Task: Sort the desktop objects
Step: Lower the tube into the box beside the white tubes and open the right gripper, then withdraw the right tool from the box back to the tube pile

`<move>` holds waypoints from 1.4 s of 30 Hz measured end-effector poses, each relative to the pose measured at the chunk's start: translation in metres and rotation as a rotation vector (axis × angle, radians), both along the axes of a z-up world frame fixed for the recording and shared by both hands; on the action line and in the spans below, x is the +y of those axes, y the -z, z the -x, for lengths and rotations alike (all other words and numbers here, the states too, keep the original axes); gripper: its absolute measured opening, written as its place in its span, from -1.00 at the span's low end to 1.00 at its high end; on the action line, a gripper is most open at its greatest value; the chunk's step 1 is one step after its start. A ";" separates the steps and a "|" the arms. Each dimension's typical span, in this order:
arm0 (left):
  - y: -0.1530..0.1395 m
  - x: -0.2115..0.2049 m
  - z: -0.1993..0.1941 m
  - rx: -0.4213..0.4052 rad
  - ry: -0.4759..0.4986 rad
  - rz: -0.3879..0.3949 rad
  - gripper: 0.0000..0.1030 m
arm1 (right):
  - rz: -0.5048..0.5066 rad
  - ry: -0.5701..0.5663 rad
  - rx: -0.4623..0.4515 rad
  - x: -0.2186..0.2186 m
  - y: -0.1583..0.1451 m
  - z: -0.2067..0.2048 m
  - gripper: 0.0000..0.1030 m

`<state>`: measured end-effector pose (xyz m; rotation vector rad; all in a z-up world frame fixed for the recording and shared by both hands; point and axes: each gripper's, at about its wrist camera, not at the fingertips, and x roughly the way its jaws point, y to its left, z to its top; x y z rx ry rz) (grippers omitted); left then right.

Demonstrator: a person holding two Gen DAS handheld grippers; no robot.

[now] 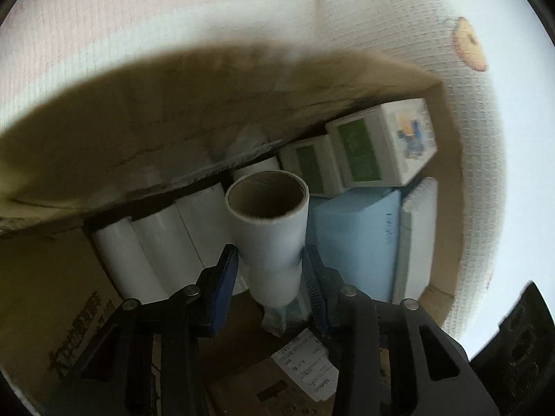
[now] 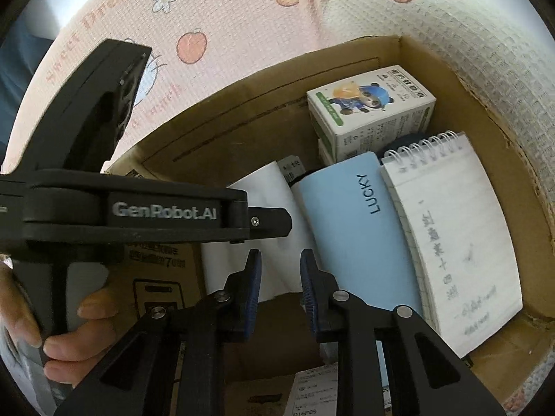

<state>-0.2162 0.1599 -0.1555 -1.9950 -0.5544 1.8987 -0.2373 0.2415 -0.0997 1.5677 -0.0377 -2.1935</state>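
Observation:
In the left wrist view my left gripper (image 1: 270, 249) is shut on a white paper roll (image 1: 270, 215) with a brown cardboard core. The roll's open end points away from me, and it hangs inside a cardboard box (image 1: 173, 104). Several more white rolls (image 1: 156, 242) lie side by side at the box's left. In the right wrist view my right gripper (image 2: 280, 254) hovers over the same box (image 2: 242, 121). Its jaws are drawn close together with nothing between them. The left gripper's black body (image 2: 163, 208) crosses in front, held by a hand (image 2: 69, 343).
A light blue notebook (image 2: 350, 235) and a spiral notepad (image 2: 451, 228) lie along the box's right side. Small white boxes (image 2: 371, 111) printed with a cartoon bear are stacked in the far corner. A pink and white patterned cloth (image 2: 208, 17) covers the surface around the box.

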 end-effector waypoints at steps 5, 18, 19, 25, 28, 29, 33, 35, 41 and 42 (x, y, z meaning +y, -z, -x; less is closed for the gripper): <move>0.006 0.001 0.001 0.002 -0.028 0.019 -0.23 | -0.053 0.002 0.018 0.002 -0.004 -0.003 -0.60; 0.005 -0.004 0.004 0.001 -0.041 0.015 -0.39 | -0.081 -0.029 0.021 0.001 -0.009 -0.006 -0.60; 0.004 -0.006 0.005 -0.001 -0.047 0.008 -0.53 | -0.085 -0.029 0.019 0.000 -0.010 -0.005 -0.60; -0.006 -0.018 0.003 0.016 -0.077 -0.051 -0.82 | -0.104 -0.026 0.018 -0.002 -0.017 -0.005 -0.60; -0.017 -0.021 0.000 0.044 -0.060 -0.070 -0.83 | -0.114 -0.031 0.027 -0.005 -0.026 -0.007 -0.60; -0.023 -0.021 -0.002 0.065 -0.045 -0.084 -0.83 | -0.116 -0.032 0.031 -0.006 -0.030 -0.007 -0.60; -0.047 -0.029 -0.014 0.175 -0.017 -0.093 -0.83 | -0.136 -0.040 0.052 -0.010 -0.042 -0.011 -0.60; -0.059 -0.038 -0.022 0.245 -0.027 -0.089 -0.85 | -0.142 -0.045 0.065 -0.014 -0.050 -0.015 -0.60; -0.089 -0.053 -0.033 0.420 -0.046 -0.081 -0.87 | -0.167 -0.061 0.096 -0.027 -0.067 -0.023 -0.60; -0.090 -0.059 -0.038 0.439 -0.042 -0.084 -0.87 | -0.172 -0.066 0.099 -0.030 -0.068 -0.024 -0.60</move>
